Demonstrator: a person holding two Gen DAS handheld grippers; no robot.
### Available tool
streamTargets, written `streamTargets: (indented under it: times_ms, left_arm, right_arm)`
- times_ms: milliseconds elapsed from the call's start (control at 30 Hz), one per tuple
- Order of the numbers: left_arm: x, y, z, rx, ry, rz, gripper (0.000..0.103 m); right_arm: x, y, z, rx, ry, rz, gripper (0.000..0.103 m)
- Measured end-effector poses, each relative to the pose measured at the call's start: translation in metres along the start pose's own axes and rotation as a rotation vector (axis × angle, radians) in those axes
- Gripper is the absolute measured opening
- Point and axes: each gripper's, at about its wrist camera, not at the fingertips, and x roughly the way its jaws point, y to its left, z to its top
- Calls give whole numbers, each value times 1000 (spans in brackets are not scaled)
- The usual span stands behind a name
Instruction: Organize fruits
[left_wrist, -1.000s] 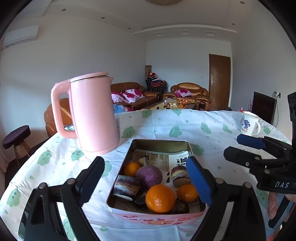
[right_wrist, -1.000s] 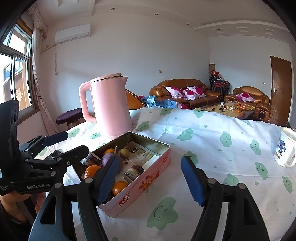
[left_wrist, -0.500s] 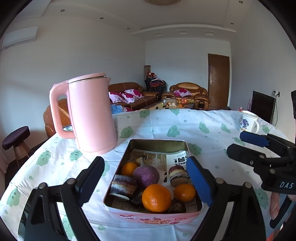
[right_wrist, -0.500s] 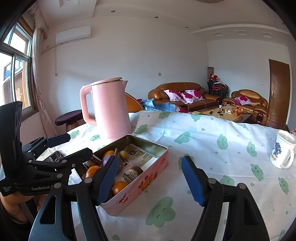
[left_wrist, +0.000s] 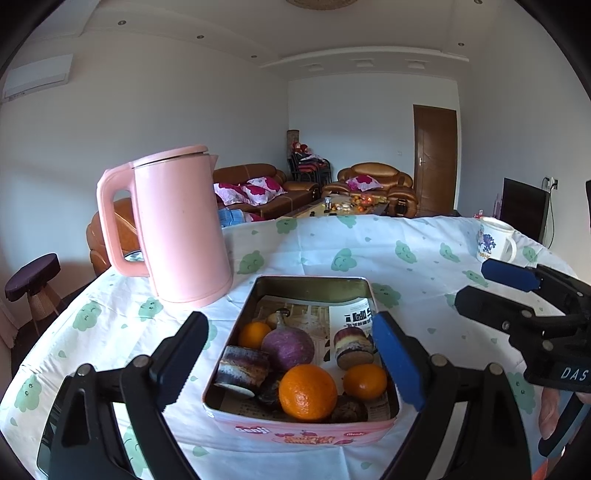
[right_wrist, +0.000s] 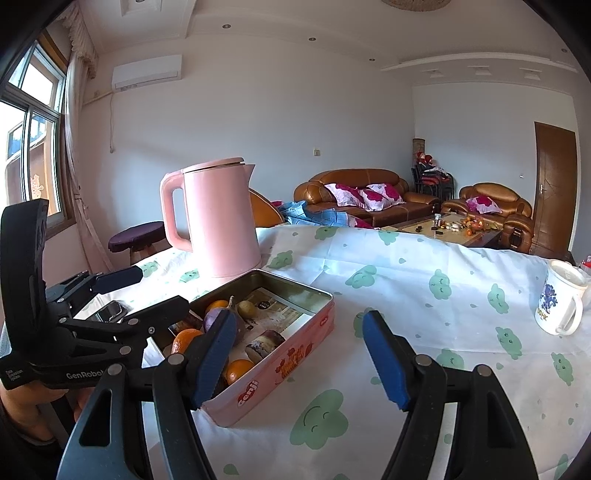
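Left gripper (left_wrist: 291, 354): jaws wide and opening, nothing pressed between the pads; the pink tin (left_wrist: 303, 430) sits just ahead and below, its width framed by the two fingers. Inside the tin: a large orange (left_wrist: 307, 392) nearest the tool, a smaller orange (left_wrist: 365, 381) beside it, a purple round fruit (left_wrist: 288, 347) behind. Right gripper (right_wrist: 301, 358): released, empty, over bare tablecloth (right_wrist: 406, 280), tin at its left finger. Pink kettle (left_wrist: 181, 229) stands beyond the tin, left
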Motion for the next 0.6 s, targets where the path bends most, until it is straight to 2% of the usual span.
streamTargets:
  times_ms: [600]
  left_arm:
    - [1, 2, 3, -25, 15, 11, 103]
  right_arm:
    - [-8, -14, -2, 20, -17, -36, 73]
